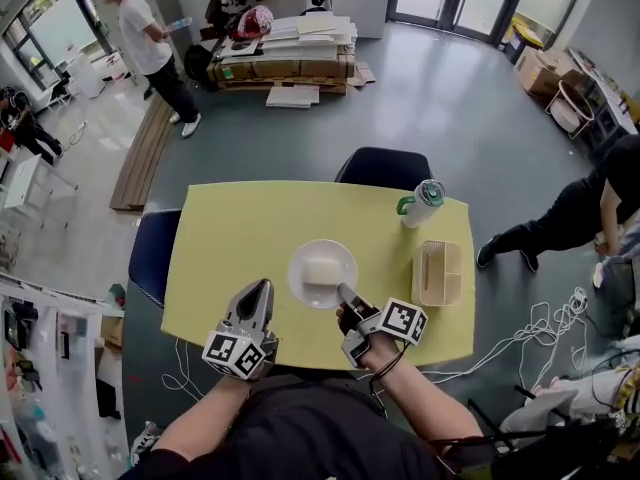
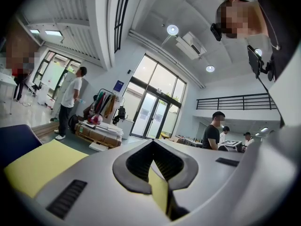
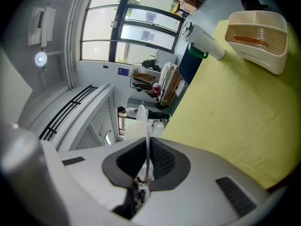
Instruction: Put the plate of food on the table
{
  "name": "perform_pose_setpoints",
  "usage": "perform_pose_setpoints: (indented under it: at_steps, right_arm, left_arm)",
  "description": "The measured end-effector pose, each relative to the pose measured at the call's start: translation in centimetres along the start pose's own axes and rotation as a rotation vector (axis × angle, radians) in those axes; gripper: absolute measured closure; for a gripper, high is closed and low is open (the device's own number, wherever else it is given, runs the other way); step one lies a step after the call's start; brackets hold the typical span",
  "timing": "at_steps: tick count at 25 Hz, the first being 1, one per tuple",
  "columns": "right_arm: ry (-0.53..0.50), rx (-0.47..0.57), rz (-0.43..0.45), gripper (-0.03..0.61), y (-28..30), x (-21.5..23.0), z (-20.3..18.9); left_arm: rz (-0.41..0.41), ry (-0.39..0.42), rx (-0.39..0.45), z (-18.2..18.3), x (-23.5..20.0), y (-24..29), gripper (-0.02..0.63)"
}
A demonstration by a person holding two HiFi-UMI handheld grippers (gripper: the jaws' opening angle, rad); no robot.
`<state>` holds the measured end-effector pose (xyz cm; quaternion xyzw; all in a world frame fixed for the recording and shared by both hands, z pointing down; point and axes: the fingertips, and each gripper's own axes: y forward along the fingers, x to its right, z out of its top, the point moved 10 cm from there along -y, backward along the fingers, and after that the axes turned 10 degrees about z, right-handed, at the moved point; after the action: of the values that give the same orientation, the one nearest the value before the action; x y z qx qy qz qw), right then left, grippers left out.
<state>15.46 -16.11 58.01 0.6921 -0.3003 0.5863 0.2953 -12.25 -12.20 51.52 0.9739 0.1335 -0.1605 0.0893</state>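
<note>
The yellow table [image 1: 230, 258] is spread beneath both grippers. The white plate [image 1: 296, 268] is pinched by its near rim between the fingers of the right gripper [image 1: 347, 295], and the rest of it reaches ahead of them unsupported. If that thin rim were twisted or slipped, the pale food block [image 1: 322, 271] could be tipped off. The left gripper [image 1: 262, 290] is closed on nothing.
</note>
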Motion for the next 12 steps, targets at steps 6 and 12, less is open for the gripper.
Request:
perform_pose_setpoints:
  at_steps: [6, 12]
  right_arm:
    - [-0.015, 0.027, -0.03, 0.554, 1.4, 1.4, 0.7]
    - [0.008, 0.059, -0.072, 0.554, 4.1, 4.1, 1.7]
  left_arm:
    - [-0.039, 0.006, -0.019, 0.2, -0.8, 0.7, 0.606]
    - [-0.063, 0.012, -0.035, 0.2, -2.5, 1.4, 0.604]
